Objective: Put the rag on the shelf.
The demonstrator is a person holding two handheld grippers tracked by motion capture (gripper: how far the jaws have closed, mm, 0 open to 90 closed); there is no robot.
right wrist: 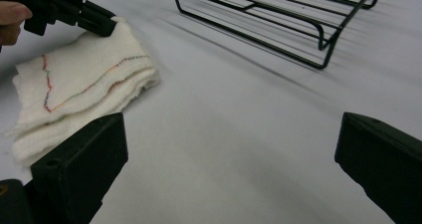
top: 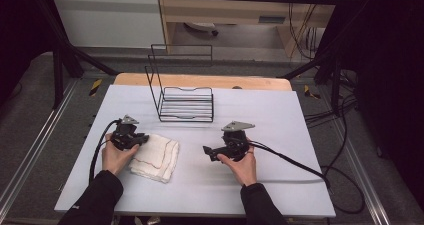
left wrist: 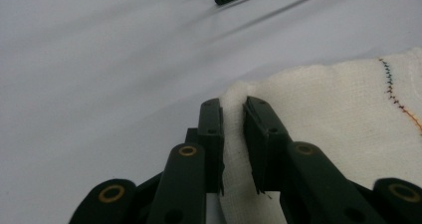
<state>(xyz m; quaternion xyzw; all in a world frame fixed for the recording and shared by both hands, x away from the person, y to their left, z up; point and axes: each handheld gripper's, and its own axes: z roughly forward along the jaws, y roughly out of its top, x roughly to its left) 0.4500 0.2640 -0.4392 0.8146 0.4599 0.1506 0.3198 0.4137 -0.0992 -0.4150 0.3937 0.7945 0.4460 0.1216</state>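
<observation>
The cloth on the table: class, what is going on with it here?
A person works a gripper in each hand. The left gripper has its jaws pinched on a corner of the folded white cloth, which lies flat on the table. The right gripper hovers with jaws open, apart from the cloth. A black wire rack stands behind.
</observation>
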